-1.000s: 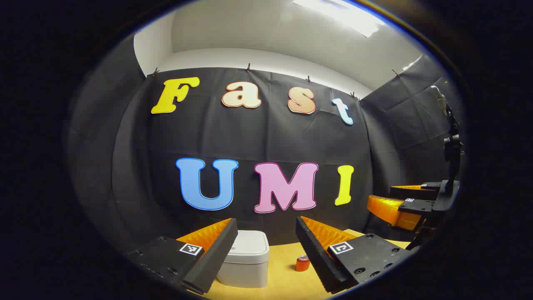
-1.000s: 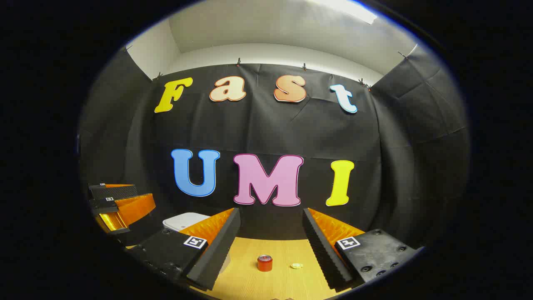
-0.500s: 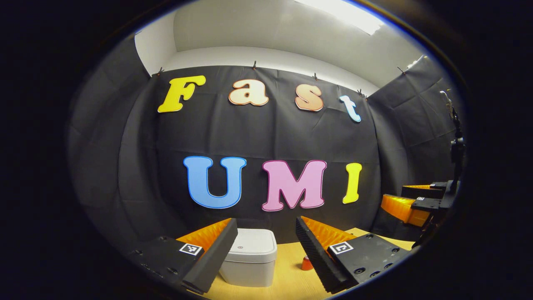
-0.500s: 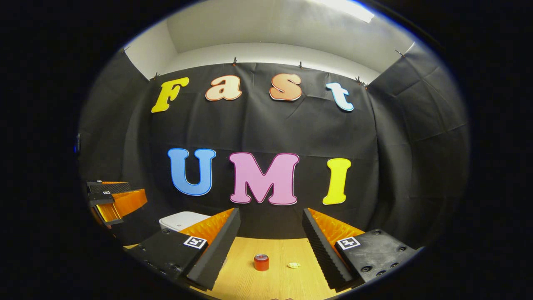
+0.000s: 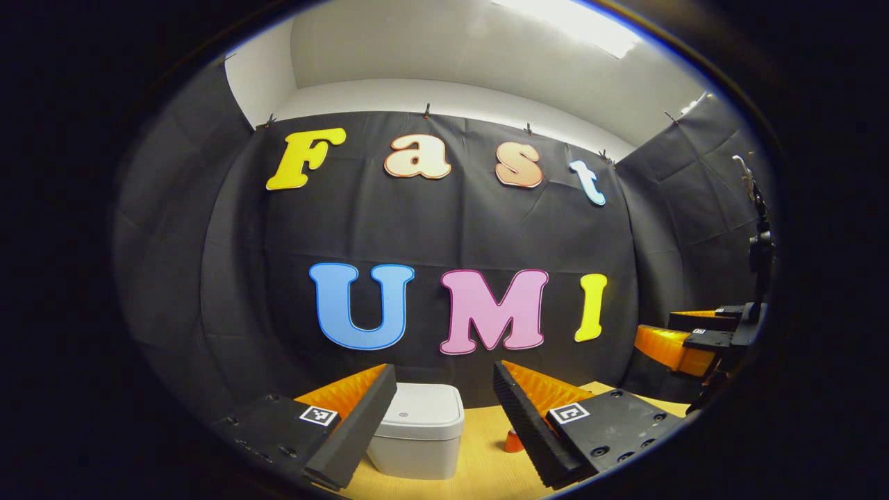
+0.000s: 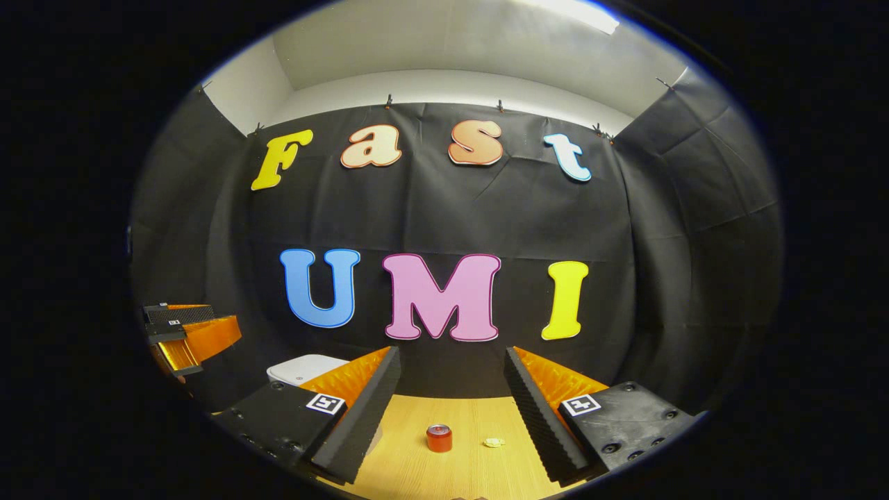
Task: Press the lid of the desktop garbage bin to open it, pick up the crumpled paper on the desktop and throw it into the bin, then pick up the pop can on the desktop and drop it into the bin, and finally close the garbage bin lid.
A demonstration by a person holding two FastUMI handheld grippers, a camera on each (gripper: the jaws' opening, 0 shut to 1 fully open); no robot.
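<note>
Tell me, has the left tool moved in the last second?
Yes, slightly. In the left gripper view the wall and the white bin have slid rightward, so the left tool has swung a bit to its left.

No word or number can be read on any object. Square black-and-white coded tags [image 5: 319,415] sit on the fingers of the left gripper [image 5: 443,367] and right gripper [image 6: 452,351]. Any print on the garbage bin lid [image 5: 424,406] and pop can [image 6: 439,438] is too small to read

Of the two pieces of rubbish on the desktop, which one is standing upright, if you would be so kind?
The red pop can stands upright, its round top showing; the crumpled paper beside it is a low, pale lump.
</note>
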